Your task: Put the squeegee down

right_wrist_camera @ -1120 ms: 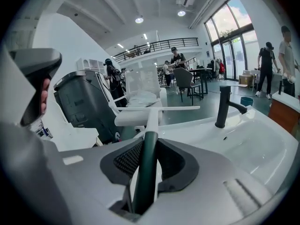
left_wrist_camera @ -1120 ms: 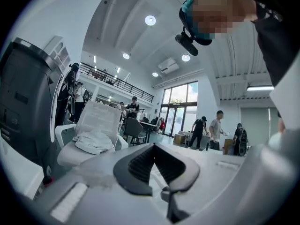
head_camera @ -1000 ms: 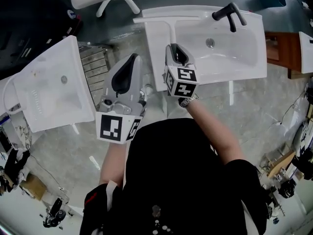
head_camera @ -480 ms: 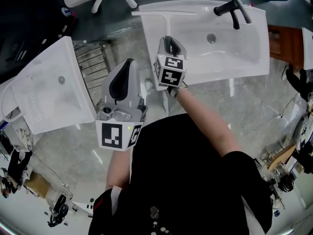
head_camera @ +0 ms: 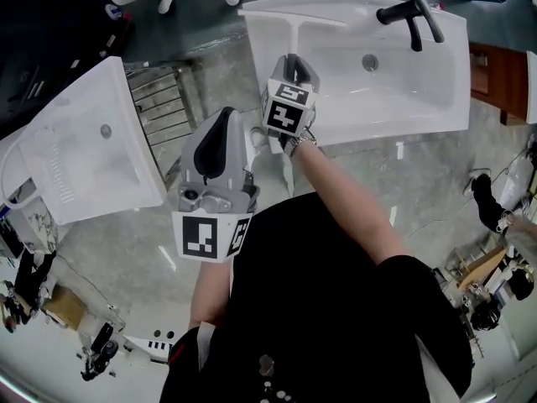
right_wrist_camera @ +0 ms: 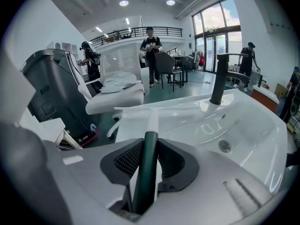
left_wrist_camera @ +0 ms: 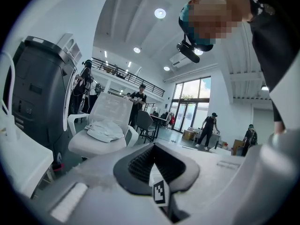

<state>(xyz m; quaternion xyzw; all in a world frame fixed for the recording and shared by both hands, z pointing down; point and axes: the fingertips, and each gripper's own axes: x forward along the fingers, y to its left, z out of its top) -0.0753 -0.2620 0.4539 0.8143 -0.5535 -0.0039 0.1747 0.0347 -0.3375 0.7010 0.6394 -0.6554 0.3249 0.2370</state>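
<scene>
Green-handled squeegee sits clamped in my right tongs, blade ahead at the washbasin rim; left tongs closed, empty.

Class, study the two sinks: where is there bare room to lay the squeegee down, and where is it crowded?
Bare: the basin of the sink between drain and front rim, and the flat ledge left of it, under the squeegee in the right gripper. The left sink is bare too. Crowded: round the faucet.
</scene>
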